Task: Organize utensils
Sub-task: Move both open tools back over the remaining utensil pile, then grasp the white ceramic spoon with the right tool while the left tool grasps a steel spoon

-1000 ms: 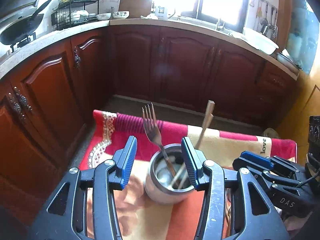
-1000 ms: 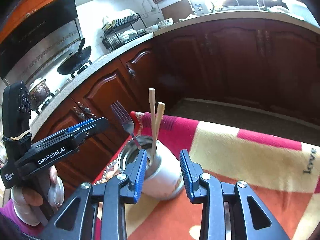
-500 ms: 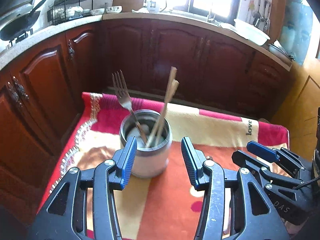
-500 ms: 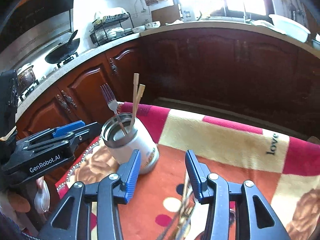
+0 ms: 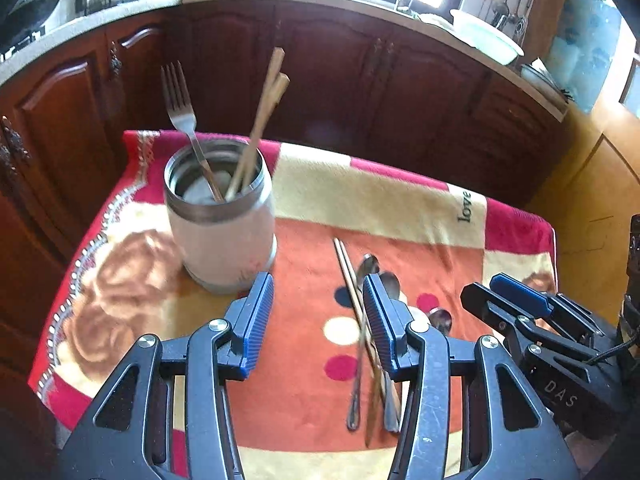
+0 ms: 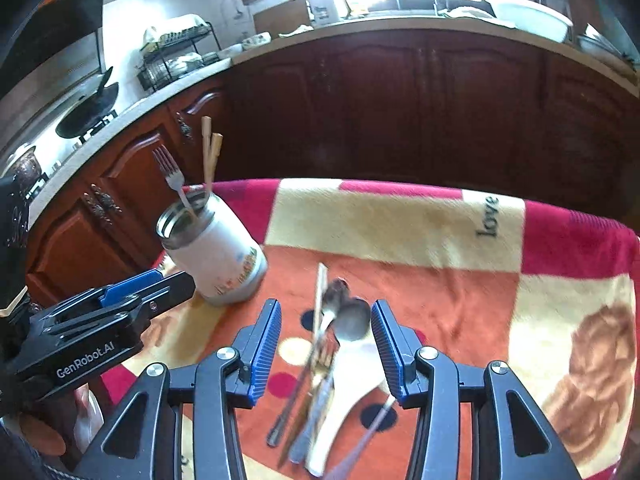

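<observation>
A white steel-rimmed holder cup stands on the blanket at the left; it also shows in the right wrist view. It holds a fork and two wooden chopsticks. A loose pile of utensils lies on the blanket: metal spoons, a white spoon, a fork and chopsticks. My left gripper is open and empty, near the cup and beside the pile. My right gripper is open and empty, just above the pile.
The table is covered by a red, orange and cream blanket with its edges close at left and back. Dark wooden kitchen cabinets stand behind. A counter with a dish rack and a wok is far off.
Both grippers have pulled back and away from the cup, which now stands farther off at the left. The loose pile of utensils has come into view under them.
</observation>
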`<state>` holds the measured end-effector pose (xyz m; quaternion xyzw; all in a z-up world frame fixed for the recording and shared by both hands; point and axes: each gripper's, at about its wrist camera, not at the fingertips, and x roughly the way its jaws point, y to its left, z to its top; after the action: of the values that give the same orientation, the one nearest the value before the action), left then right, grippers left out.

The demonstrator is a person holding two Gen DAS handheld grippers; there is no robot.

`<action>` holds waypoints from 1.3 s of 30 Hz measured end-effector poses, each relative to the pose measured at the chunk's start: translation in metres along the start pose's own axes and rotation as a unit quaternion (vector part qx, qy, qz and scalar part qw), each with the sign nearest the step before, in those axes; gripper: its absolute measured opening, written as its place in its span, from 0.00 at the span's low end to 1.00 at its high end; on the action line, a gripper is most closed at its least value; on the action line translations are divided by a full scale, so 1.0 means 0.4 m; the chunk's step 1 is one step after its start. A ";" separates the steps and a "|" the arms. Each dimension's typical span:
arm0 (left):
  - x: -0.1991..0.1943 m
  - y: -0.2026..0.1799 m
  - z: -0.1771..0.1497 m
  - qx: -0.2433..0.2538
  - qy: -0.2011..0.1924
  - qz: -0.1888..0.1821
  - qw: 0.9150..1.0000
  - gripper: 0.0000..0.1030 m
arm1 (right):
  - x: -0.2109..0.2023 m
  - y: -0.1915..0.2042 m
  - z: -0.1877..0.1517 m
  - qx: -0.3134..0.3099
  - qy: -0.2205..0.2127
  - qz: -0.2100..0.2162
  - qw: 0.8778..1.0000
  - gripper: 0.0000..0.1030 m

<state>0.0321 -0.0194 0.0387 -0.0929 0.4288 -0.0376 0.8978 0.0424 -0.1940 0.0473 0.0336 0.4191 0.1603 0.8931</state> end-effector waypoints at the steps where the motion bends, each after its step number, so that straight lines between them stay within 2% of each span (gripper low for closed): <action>1: 0.002 -0.002 -0.004 -0.001 0.003 -0.003 1.000 0.47 | 0.000 -0.005 -0.006 0.001 0.002 -0.001 1.000 0.44; 12: 0.063 0.009 -0.063 -0.035 0.047 -0.045 0.997 0.55 | 0.004 -0.123 -0.082 0.040 0.024 -0.013 0.999 0.44; 19: 0.122 0.020 -0.096 -0.056 0.087 -0.067 0.992 0.55 | 0.046 -0.206 -0.144 0.086 0.055 0.015 0.995 0.44; 21: 0.138 0.018 -0.104 -0.055 0.096 -0.066 0.992 0.55 | 0.057 -0.209 -0.152 0.087 0.061 0.030 0.994 0.43; 23: 0.151 0.020 -0.107 -0.058 0.104 -0.068 0.991 0.55 | 0.064 -0.205 -0.156 0.085 0.062 0.049 0.993 0.34; 28: 0.165 0.017 -0.096 -0.054 0.103 -0.073 0.990 0.55 | 0.101 -0.182 -0.141 0.084 0.073 0.108 0.988 0.27; 39: 0.219 -0.022 -0.041 -0.008 0.114 -0.072 0.991 0.55 | 0.212 -0.194 -0.128 0.104 0.114 0.117 0.981 0.26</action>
<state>0.0748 -0.0431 -0.0363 -0.1261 0.5209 -0.1089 0.8372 0.0740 -0.2445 -0.0635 0.1566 0.5259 0.2224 0.8059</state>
